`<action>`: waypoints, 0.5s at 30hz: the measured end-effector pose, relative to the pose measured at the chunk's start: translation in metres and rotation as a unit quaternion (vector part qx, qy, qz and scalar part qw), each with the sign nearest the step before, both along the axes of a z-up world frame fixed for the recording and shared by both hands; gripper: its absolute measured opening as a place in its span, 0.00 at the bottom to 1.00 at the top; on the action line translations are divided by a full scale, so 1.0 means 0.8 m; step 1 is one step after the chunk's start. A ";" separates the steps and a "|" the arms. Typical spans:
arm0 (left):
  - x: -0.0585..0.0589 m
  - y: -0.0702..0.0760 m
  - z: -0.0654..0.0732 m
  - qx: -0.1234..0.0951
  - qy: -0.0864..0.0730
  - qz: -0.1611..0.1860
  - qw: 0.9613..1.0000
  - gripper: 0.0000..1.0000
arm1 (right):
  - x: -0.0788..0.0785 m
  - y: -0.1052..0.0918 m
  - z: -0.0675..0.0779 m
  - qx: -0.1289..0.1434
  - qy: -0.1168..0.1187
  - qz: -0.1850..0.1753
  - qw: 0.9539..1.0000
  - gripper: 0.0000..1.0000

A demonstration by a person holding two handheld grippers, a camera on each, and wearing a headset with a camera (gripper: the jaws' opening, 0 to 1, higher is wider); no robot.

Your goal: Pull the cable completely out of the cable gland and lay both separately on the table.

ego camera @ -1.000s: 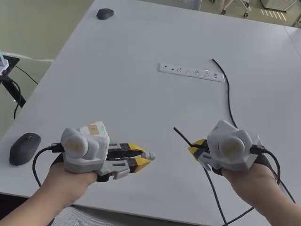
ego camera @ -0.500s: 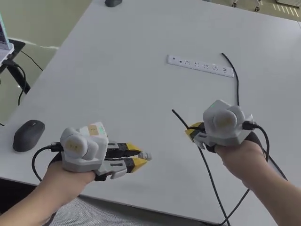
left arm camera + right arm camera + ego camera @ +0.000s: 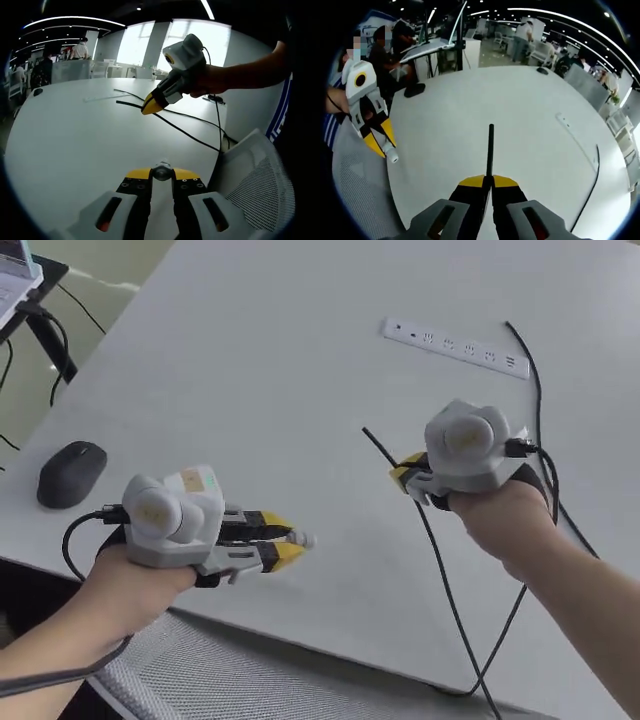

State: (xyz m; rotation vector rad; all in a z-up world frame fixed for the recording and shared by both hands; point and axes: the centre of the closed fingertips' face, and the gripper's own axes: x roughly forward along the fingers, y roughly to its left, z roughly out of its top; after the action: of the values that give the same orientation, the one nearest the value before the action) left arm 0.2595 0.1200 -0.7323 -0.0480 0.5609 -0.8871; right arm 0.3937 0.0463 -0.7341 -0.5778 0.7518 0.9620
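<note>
A broad white tabletop in a bright open office runs away from the viewer in the head view. A long white power strip lies flat at about 1 o'clock, and a dark grey computer mouse sits near the edge at 9 o'clock. At 7 o'clock, over the near edge, a hand holds the left claw. Its yellow-tipped jaws are closed narrowly on a small silver-grey cable gland, which sticks out past the tips. In the left gripper view the gland sits pinched between the two jaw tips at 6 o'clock. At 3 o'clock in the head view, a second hand holds the right claw above the tabletop. Its jaws are clamped tight on a thin black cable. The cable's short free end juts out toward 11 o'clock, and the rest trails down off the near edge toward 5 o'clock. In the right gripper view the cable end rises straight toward 12 o'clock from the closed tips, bare, with the gland well apart from it at 9 o'clock in the other claw. A grey mesh chair back shows below the near edge at 6 o'clock.
</note>
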 end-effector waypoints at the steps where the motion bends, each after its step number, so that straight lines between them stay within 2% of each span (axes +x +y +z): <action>1: 0.000 0.001 -0.001 0.000 0.000 0.001 1.000 0.15 | 0.004 0.003 -0.002 -0.001 -0.001 0.002 1.000 0.00; 9: 0.005 0.010 -0.009 -0.002 0.007 0.015 1.000 0.15 | 0.033 0.039 -0.013 -0.002 -0.003 0.019 1.000 0.00; 15: 0.012 0.017 -0.015 0.002 0.005 0.011 1.000 0.15 | 0.043 0.065 -0.018 0.000 -0.001 0.030 1.000 0.00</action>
State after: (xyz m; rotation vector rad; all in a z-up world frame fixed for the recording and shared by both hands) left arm 0.2692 0.1337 -0.7440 -0.0547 0.5704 -0.8644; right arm 0.4279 0.0985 -0.7483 -0.6040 0.7374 1.0157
